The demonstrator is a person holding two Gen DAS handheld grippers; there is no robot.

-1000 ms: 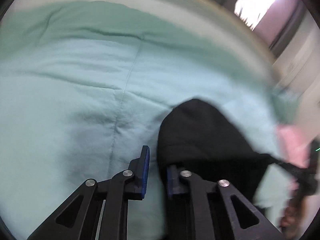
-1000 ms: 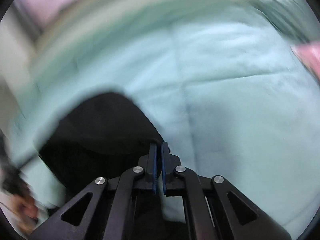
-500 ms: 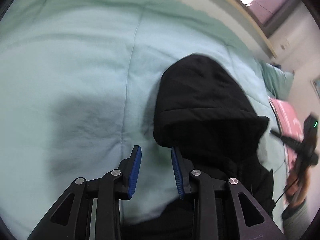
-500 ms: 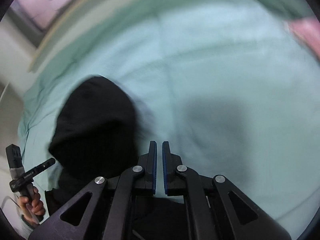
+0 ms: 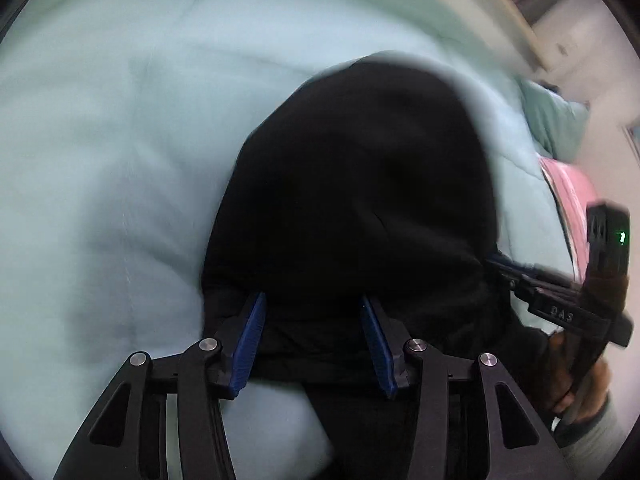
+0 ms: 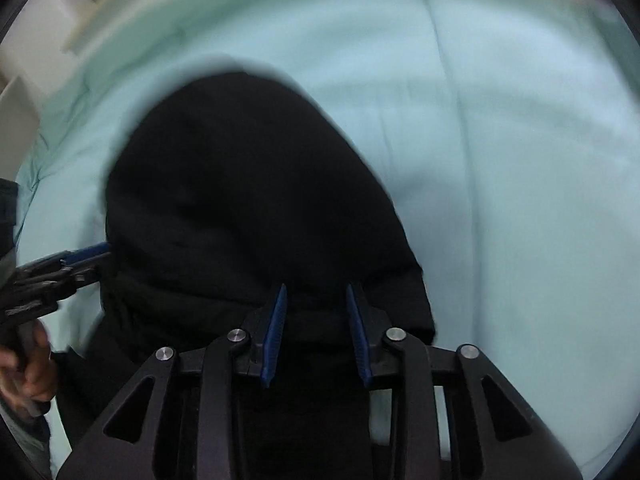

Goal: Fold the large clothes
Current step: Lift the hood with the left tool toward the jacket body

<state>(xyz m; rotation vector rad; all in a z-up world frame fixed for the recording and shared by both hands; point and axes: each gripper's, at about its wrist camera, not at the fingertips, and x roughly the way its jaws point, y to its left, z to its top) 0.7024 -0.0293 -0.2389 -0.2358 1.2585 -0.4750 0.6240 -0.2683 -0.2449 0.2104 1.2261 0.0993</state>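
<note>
A black hooded garment of thick soft fabric [image 5: 360, 184] lies on a pale mint-green quilted bedspread [image 5: 100, 160], its rounded hood pointing away from both cameras. The left gripper [image 5: 312, 324] hangs just over the lower edge of the hood, its blue-padded fingers [image 5: 250, 336] spread wide apart with dark cloth showing between them; nothing is pinched. The right gripper [image 6: 316, 324] sits at the same band of the garment from the other side, its fingers likewise parted and holding nothing (whether the tips touch the fabric cannot be told from the blur). In the left wrist view the right gripper appears at the far right edge with a small green light [image 5: 621, 236] on its body. Beyond it lie a pink folded cloth [image 5: 572, 200] and a teal-green pillow [image 5: 556, 120], near the bed's edge.
</note>
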